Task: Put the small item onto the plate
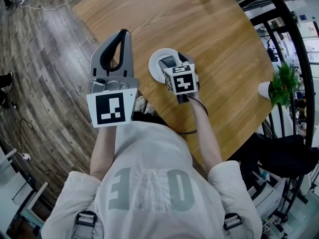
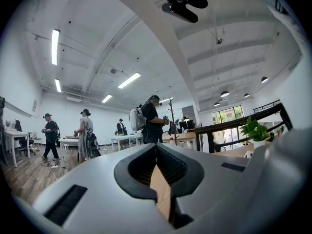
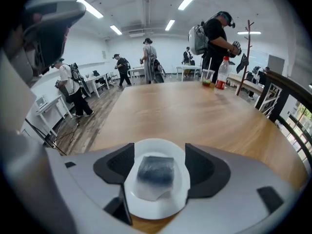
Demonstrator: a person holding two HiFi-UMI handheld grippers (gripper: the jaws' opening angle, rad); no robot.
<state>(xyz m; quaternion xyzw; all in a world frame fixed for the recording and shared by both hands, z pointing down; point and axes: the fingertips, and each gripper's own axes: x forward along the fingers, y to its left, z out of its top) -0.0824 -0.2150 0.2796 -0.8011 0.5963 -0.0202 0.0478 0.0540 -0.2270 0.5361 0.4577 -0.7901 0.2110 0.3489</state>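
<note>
A white plate sits near the front edge of the wooden table. On it lies the small item, a dark blue-grey block in clear wrap. My right gripper hangs just over the plate, open, with one jaw on either side of the item and neither touching it. My left gripper is raised to the left of the plate, beyond the table's edge. It is shut with nothing in it; only bare tabletop shows through the loop of its fingers.
A green plant in a white pot stands at the table's right edge beside a black railing. A bottle and a cup stand at the far side. Several people with backpacks stand in the room beyond.
</note>
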